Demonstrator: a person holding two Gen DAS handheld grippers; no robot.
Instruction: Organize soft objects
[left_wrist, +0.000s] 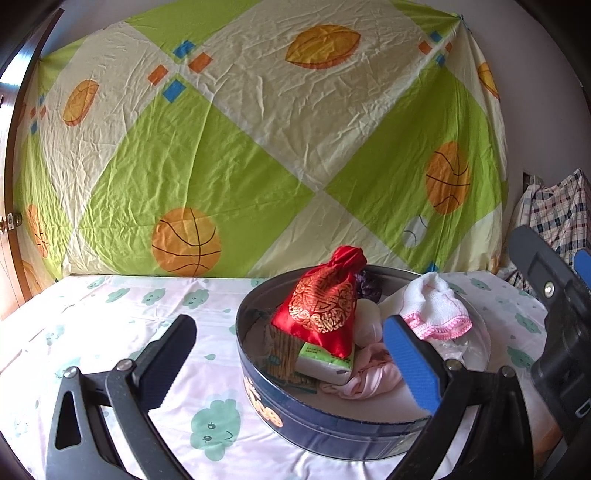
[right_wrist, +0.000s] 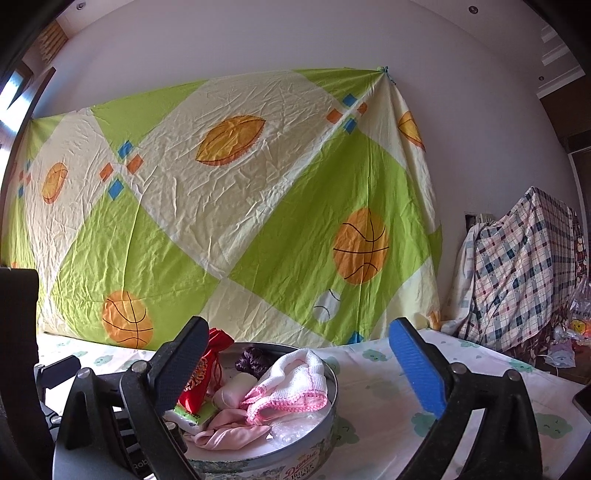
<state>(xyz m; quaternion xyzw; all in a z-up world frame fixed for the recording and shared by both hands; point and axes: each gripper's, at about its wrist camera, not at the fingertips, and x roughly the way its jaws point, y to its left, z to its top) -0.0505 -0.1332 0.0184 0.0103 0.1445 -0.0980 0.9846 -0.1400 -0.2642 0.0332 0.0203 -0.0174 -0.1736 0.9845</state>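
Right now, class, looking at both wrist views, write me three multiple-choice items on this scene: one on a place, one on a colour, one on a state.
1. Where does the red pouch sit?
A. inside the round tin
B. on the cloud-print sheet beside the tin
C. hanging on the wall

2. What colour is the trim of the white knitted cloth?
A. green
B. pink
C. black

3. How do the left claw and the right claw stand?
A. both shut on the tin
B. one holds the pouch
C. both open, holding nothing

Answers:
1 A, the pouch leans on the other soft things within the tin's rim.
2 B, a pink scalloped edge runs along its hem.
3 C, each view shows its fingers spread wide with nothing between them.
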